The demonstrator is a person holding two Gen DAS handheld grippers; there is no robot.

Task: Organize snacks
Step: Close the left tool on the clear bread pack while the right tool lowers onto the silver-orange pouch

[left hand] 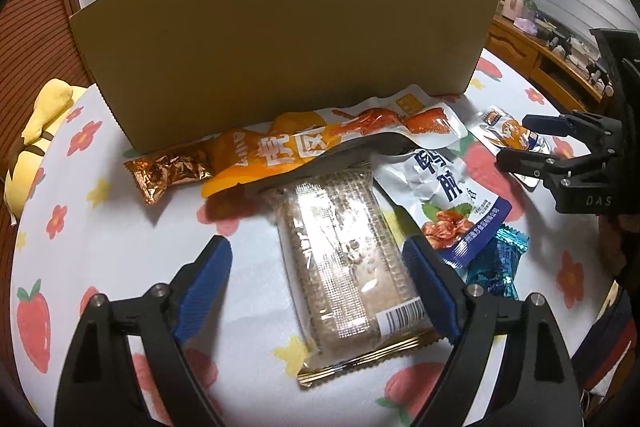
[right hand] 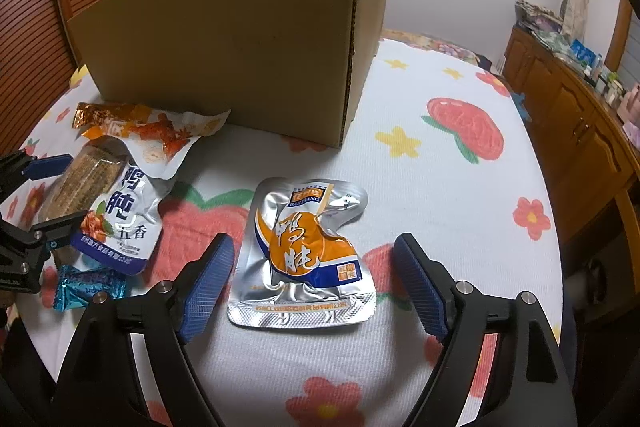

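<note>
Home bedroom: strawberry-print bedspread (right hand: pixel 460 163), wooden dresser (right hand: pixel 568 107), plush toy (left hand: pixel 44 123)

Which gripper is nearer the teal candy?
Left. The left gripper straddles the wafer pack right beside the teal candy; the right gripper sits farther off, around the silver pouch.

Clear-wrapped wafer bar (left hand: pixel 344 267), silver pouch (right hand: pixel 304 255) lie flat; orange pack (left hand: pixel 304 139) perhaps touches cardboard box (left hand: pixel 280 39).

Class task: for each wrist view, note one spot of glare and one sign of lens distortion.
Left wrist view: glare whitens the clear wrapper of the wafer pack; the cardboard box has a top edge that bows into an arc. Right wrist view: the silver pouch shines along its crinkled bottom seal; black corners ring the round picture.
</note>
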